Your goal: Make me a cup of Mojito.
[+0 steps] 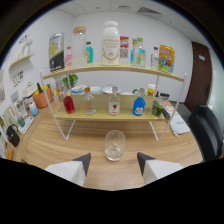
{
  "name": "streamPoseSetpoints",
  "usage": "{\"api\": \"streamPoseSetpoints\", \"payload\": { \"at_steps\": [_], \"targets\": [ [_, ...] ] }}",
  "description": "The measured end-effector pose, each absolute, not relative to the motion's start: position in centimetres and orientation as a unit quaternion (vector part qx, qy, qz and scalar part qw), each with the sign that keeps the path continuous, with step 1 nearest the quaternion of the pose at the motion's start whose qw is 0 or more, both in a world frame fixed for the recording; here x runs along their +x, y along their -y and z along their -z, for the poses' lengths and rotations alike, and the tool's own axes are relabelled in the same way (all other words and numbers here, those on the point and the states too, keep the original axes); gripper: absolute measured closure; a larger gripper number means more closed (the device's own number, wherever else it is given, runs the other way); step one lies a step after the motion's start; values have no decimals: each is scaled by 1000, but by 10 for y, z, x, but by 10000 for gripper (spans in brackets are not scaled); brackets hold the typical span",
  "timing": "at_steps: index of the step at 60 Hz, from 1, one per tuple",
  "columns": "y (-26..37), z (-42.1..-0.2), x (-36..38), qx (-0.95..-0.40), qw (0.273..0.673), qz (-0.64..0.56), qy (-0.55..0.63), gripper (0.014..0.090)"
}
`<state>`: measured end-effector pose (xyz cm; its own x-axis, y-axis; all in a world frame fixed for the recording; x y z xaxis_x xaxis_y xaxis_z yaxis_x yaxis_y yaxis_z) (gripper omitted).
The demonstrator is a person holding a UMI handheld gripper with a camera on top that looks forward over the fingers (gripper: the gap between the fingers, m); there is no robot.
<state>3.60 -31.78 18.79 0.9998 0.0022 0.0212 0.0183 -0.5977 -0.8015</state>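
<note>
The tongs (113,163) stand wide, holding nothing. Just ahead of their tips, centred on the gap, an empty clear glass (115,145) sits on the wooden table (60,145). Beyond it a two-tier shelf (112,70) carries bottles: red (68,104), clear (89,102), blue (139,104) below, a tall white one (110,43) above. Their labels cannot be read

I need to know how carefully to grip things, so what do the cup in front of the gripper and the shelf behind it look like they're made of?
The cup, just ahead of the open gripper, looks like clear glass: the tabletop shows through it and its rim glints. The shelf seems pale wood or laminate boards, matte, on thin white supports, probably metal.
</note>
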Motion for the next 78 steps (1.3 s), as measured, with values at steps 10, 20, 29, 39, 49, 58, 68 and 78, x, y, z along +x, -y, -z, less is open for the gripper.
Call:
{"api": "streamPoseSetpoints", "payload": {
  "at_steps": [10, 20, 29, 39, 49, 58, 68, 78],
  "targets": [
    [323, -187, 39, -894, 447, 12, 1, 183],
    [340, -177, 49, -899, 438, 19, -4, 183],
    [358, -164, 77, -907, 419, 21, -7, 183],
    [354, -168, 120, -906, 422, 22, -5, 183],
    [316, -184, 157, -899, 437, -6, -7, 183],
    [264, -199, 184, -891, 454, -15, -10, 195],
    [211, -196, 195, -891, 453, -32, -2, 197],
    [177, -184, 205, -898, 439, -22, 1, 281]
  ]
}}
